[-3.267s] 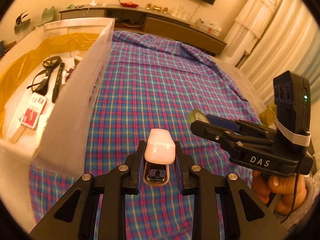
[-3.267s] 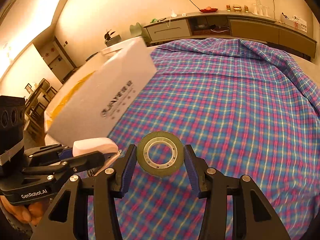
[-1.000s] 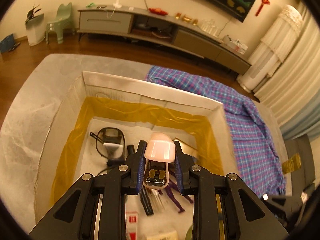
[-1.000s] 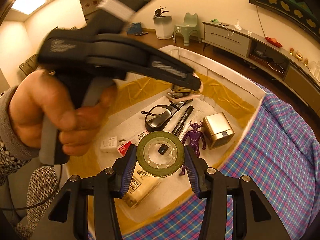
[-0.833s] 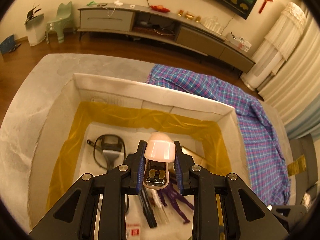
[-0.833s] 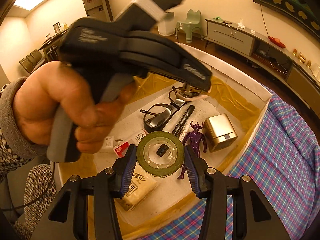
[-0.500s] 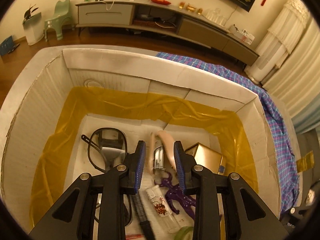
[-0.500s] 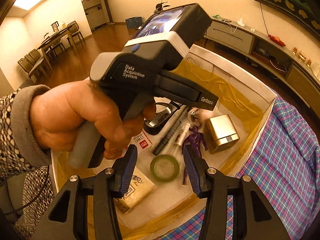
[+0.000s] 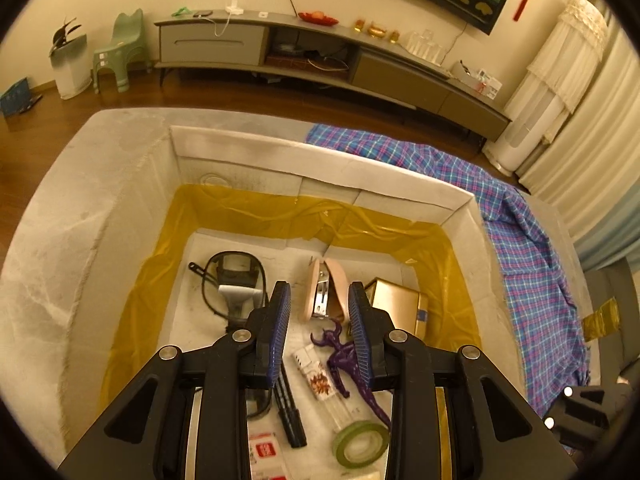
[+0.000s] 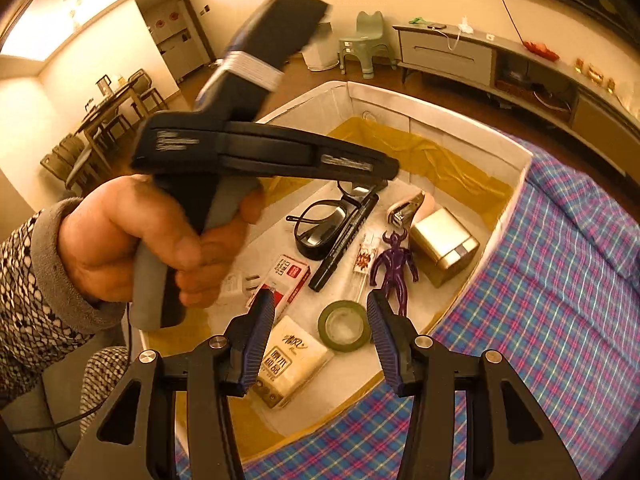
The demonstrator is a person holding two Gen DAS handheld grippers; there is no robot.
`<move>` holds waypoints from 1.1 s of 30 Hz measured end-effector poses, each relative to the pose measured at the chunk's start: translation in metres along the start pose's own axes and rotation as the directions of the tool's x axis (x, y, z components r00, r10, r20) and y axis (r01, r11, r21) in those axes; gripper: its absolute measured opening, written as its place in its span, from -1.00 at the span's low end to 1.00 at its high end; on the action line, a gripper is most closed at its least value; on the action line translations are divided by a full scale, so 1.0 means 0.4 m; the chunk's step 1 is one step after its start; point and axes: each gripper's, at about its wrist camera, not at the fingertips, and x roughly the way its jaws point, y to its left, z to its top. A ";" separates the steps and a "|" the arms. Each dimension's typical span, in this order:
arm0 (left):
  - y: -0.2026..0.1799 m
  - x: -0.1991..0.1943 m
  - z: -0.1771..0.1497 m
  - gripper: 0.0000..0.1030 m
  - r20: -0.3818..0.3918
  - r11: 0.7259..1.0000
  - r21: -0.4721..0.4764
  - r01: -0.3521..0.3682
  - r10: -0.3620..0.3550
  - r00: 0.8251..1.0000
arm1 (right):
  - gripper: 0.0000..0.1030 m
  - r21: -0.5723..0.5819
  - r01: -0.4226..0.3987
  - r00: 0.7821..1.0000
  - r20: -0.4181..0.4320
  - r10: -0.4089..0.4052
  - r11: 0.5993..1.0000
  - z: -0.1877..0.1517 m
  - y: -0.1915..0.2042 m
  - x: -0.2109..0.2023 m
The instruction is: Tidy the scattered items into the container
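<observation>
The white cardboard box (image 9: 320,164), lined with yellow film, holds the tidied items. A pink stapler (image 9: 324,292) lies on its side on the box floor beside a gold box (image 9: 400,304). My left gripper (image 9: 318,304) hangs above it, its jaws opening with nothing between them. The green tape roll (image 10: 344,326) lies flat on the box floor near the front wall. Above it my right gripper (image 10: 320,304) is open and empty. In the right wrist view a hand (image 10: 140,240) holds the left gripper (image 10: 384,168) over the box.
Also in the box are glasses (image 10: 320,224), a black marker (image 10: 344,240), a purple figure (image 10: 394,268), a tissue pack (image 10: 288,360) and a red-and-white pack (image 10: 288,276). A plaid cloth (image 10: 540,320) covers the surface right of the box.
The stapler left the left jaws and now lies in the box. The tape roll dropped from the right jaws onto the box floor. The left gripper has drawn back upward.
</observation>
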 end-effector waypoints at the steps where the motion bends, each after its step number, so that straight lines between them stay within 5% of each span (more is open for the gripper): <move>1: -0.004 -0.014 -0.002 -0.36 0.010 1.000 0.008 -0.010 0.010 1.000 | -0.03 0.001 0.003 1.000 0.000 -0.003 1.000 -0.002 0.002 -0.004; 19: -0.101 -0.309 -0.114 -0.15 0.171 0.981 0.156 -0.116 0.089 0.981 | 0.07 -0.063 0.081 0.997 0.002 -0.081 0.995 -0.061 0.088 -0.090; 30: -0.152 -0.406 -0.204 -0.07 0.175 0.979 0.170 -0.110 0.080 0.981 | 0.19 -0.104 0.117 0.993 0.004 -0.117 0.988 -0.118 0.142 -0.129; 33: -0.171 -0.423 -0.227 0.09 0.177 0.979 0.176 -0.106 0.074 0.981 | 0.20 -0.109 0.122 0.992 0.006 -0.122 0.986 -0.130 0.151 -0.134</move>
